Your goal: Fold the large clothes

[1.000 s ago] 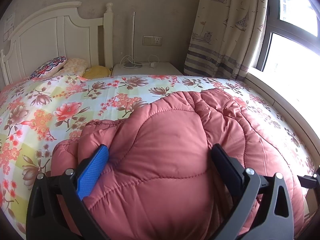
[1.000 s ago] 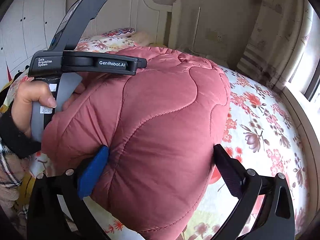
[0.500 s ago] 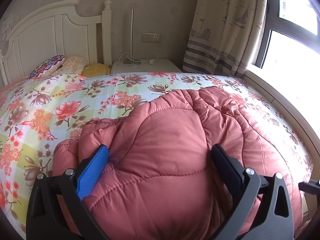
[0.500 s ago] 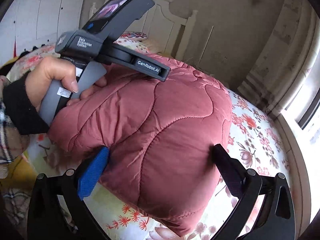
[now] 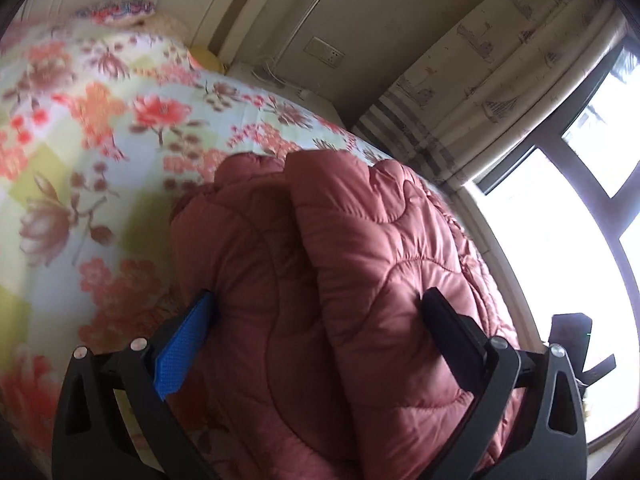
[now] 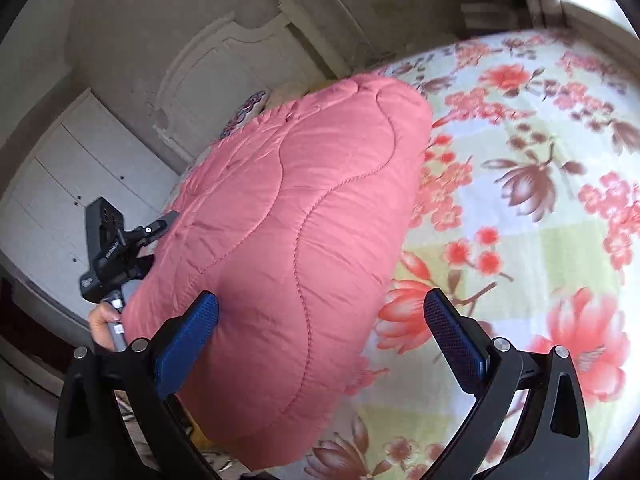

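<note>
left gripper [image 5: 318,328]: black frame, silver screws | fingers [image 5: 182,344]: blue textured pad, black pad

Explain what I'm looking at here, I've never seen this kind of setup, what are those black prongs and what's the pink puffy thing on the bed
No robot here: a person holds a two-finger gripper in each hand, and each carries a wide-angle camera looking along its fingers. The black prongs with blue pads are those fingers.

One picture comes from the left gripper, the other from the right gripper. In the right view you also see the left tool and the hand holding it.

The pink quilted padded garment, bundled up, sits on the floral-print bedspread. Both grippers stand wide open with the bundle bulging between their fingers, pressed against it rather than pinching it. Behind are the white headboard and a patterned curtain.
</note>
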Demonstrator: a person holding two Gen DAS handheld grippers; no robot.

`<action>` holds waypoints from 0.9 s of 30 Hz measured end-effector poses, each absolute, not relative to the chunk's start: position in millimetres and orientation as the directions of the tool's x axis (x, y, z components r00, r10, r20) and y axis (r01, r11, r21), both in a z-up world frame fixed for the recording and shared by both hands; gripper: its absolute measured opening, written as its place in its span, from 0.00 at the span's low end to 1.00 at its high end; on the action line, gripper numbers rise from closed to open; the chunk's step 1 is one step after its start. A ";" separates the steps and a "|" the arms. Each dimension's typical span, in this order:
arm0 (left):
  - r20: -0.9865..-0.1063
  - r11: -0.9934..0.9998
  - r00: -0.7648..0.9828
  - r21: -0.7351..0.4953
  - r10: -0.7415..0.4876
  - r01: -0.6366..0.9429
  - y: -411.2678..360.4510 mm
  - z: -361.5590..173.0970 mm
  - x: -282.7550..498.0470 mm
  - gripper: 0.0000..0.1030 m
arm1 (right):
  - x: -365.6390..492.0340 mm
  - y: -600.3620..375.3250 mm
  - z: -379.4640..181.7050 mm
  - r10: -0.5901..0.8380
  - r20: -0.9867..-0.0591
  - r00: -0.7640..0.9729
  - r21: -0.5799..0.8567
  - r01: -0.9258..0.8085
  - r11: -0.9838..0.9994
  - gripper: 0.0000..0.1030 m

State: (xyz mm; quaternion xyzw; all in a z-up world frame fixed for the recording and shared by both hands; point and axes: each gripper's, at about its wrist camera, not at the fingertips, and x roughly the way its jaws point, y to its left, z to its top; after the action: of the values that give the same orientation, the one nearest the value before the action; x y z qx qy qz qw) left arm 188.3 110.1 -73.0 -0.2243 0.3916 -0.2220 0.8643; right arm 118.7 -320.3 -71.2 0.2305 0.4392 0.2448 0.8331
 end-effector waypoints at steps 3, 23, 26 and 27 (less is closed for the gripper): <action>-0.549 0.739 0.552 -0.644 -0.627 0.198 118.7 -84.3 192.1 0.98 | 129.8 -314.5 -85.2 0.709 -0.572 0.412 0.700 -0.205 0.684 0.96; -0.393 0.550 0.452 -0.781 -0.801 0.295 91.6 -82.3 191.3 0.51 | 110.8 -257.0 -40.6 0.615 -0.541 0.573 0.486 -0.384 0.785 0.71; -0.406 0.587 0.478 -0.742 -0.779 0.325 67.2 -60.6 211.7 0.49 | 122.6 -257.7 -15.3 0.556 -0.540 0.632 0.394 -0.394 0.830 0.70; -0.406 0.594 0.486 -0.732 -0.774 0.334 58.7 -53.3 220.1 0.49 | 129.8 -259.4 -6.6 0.537 -0.539 0.649 0.371 -0.389 0.843 0.70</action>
State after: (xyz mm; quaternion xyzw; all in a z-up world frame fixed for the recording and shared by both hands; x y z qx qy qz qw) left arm 220.1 58.7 -53.3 -0.2937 0.3742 -0.3420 0.8104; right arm 129.8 -259.4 -6.6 0.1116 0.3307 0.2569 0.9012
